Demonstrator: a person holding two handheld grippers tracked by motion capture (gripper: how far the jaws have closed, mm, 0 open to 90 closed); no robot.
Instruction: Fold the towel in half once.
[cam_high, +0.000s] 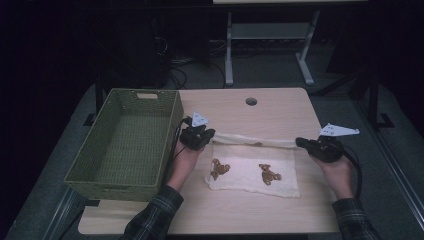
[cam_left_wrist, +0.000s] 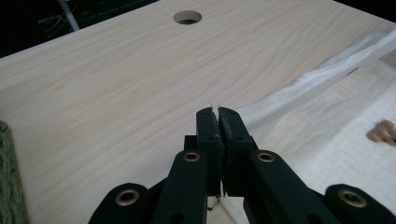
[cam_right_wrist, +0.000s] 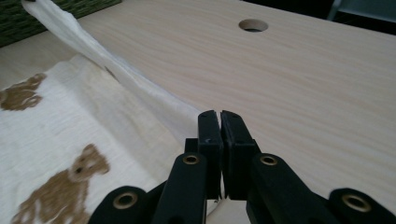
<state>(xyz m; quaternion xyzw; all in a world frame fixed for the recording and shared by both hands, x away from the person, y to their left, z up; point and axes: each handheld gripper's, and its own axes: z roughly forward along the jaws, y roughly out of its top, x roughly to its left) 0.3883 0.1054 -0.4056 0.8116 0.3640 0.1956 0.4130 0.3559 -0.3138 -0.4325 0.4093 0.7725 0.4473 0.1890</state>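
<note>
Cream cloth (cam_high: 252, 170) printed with 2 brown bears lies on the wooden table (cam_high: 260, 112) just right of the green woven basket (cam_high: 125, 137), and from the high view we see its far edge lifted and stretched between our left gripper (cam_high: 204, 136) and right gripper (cam_high: 303, 142). Our gripper views add what that view cannot: each pair of jaws is pressed shut on a corner of the cloth, with the fabric running off to the right of the left gripper (cam_left_wrist: 218, 114) and to the left of the right gripper (cam_right_wrist: 219, 116).

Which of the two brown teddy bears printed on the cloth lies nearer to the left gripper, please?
The bear toward the green basket lies nearer the left gripper. The other bear sits farther across the cloth, toward the right gripper.
</note>
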